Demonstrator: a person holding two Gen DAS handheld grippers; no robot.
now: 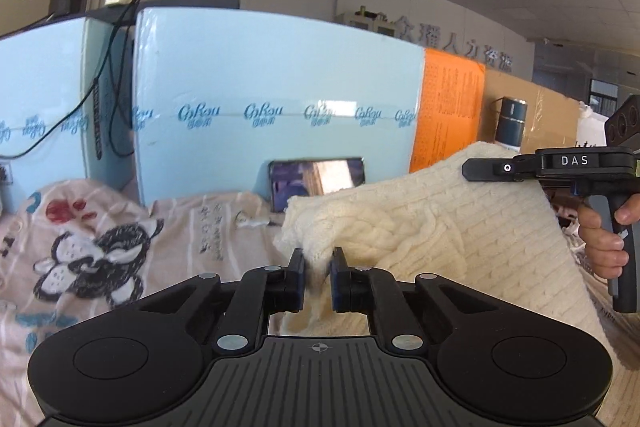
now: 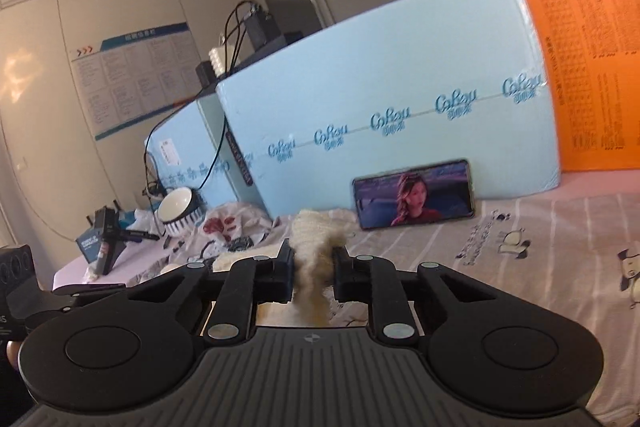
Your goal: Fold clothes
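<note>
A cream cable-knit sweater (image 1: 420, 227) hangs lifted above the bed, stretched between both grippers. My left gripper (image 1: 318, 267) is shut on one bunched edge of it. My right gripper (image 2: 314, 263) is shut on another bunched edge of the sweater (image 2: 312, 243). The right gripper also shows side-on at the right of the left wrist view (image 1: 520, 167), held by a hand, above the sweater's upper edge.
A cartoon-print bedsheet (image 1: 88, 251) covers the bed (image 2: 540, 247). A phone (image 2: 414, 193) playing video leans on pale blue foam boards (image 2: 380, 99); an orange sheet (image 2: 592, 67) stands beside them. A white bowl (image 2: 178, 207) and small items lie far left.
</note>
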